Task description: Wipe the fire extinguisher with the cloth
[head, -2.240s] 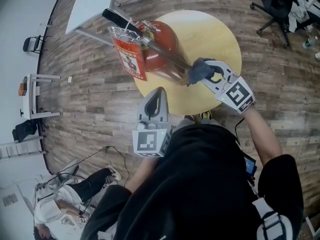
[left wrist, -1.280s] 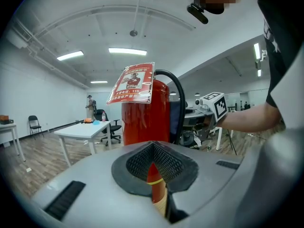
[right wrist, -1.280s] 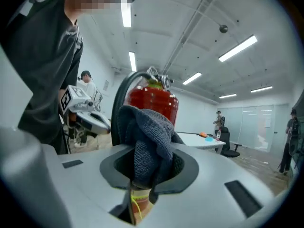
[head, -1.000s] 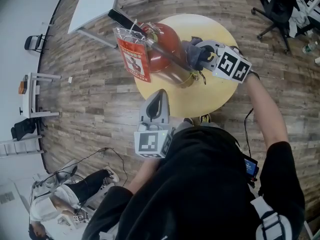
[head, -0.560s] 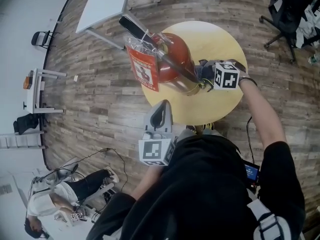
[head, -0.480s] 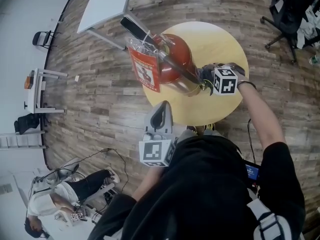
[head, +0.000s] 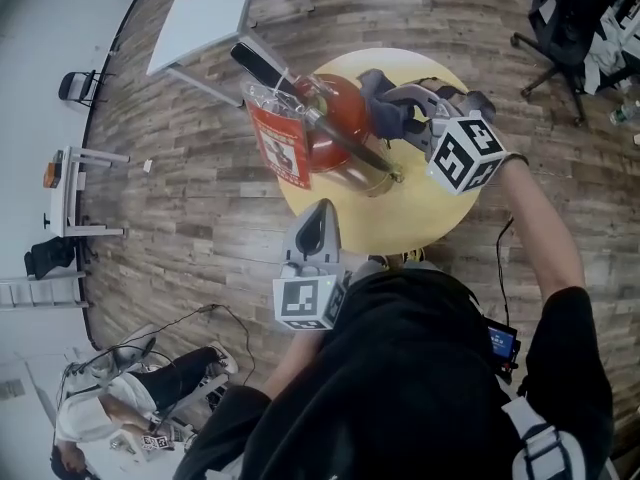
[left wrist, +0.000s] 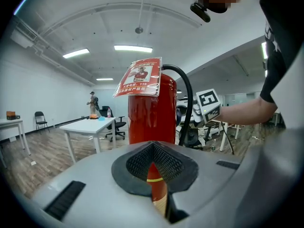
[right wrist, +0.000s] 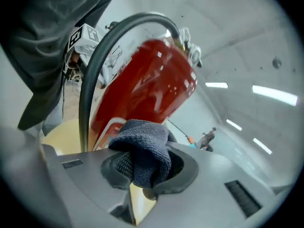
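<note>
A red fire extinguisher (head: 335, 108) stands on the round yellow table (head: 420, 223), with a red tag (head: 280, 146) hanging at its top and a black hose (head: 345, 138) running down its side. My right gripper (head: 400, 113) is shut on a dark blue cloth (head: 378, 106), which is pressed against the cylinder's right side. In the right gripper view the cloth (right wrist: 142, 151) bunches between the jaws just before the red body (right wrist: 152, 89). My left gripper (head: 318, 218) hangs off the table's near edge, shut and holding nothing, and points at the extinguisher (left wrist: 149, 113).
A white table (head: 200, 18) stands on the wood floor beyond the round one. A black office chair (head: 560, 28) is at the far right. At the bottom left a person (head: 130, 398) sits on the floor among cables.
My right gripper has carried the cloth from low on the extinguisher, near its base, up to the upper right side of the cylinder. The left gripper has stayed put.
</note>
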`<state>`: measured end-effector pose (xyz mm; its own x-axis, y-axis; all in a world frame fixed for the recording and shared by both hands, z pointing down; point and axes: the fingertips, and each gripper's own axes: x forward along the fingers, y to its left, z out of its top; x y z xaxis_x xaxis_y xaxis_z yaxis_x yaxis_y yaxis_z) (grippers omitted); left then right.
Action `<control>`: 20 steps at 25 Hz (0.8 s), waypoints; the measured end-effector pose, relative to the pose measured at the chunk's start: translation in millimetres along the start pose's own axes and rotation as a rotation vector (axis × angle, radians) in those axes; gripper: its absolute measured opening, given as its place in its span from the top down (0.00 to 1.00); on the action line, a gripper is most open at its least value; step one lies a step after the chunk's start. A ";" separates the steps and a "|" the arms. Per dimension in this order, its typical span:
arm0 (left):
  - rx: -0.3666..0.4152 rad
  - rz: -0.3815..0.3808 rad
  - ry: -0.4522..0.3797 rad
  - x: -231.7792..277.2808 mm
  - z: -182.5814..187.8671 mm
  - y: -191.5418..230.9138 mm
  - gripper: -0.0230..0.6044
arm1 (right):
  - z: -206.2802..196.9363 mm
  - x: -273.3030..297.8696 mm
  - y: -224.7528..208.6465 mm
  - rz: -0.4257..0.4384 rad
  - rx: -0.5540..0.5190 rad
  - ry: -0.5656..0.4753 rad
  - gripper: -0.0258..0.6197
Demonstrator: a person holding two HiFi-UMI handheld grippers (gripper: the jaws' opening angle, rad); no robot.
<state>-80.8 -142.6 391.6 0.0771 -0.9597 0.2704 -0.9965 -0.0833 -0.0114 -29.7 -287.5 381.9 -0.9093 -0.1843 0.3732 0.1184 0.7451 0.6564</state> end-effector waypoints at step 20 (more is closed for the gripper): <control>-0.038 0.035 0.012 -11.4 -7.1 12.1 0.94 | -7.2 36.8 -9.9 -0.037 -0.303 0.114 0.82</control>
<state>-93.9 -130.8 395.2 0.0423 -0.9584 0.2823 -0.9991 -0.0396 0.0151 -61.5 -306.3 393.8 -0.8668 -0.2911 0.4049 0.2149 0.5146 0.8301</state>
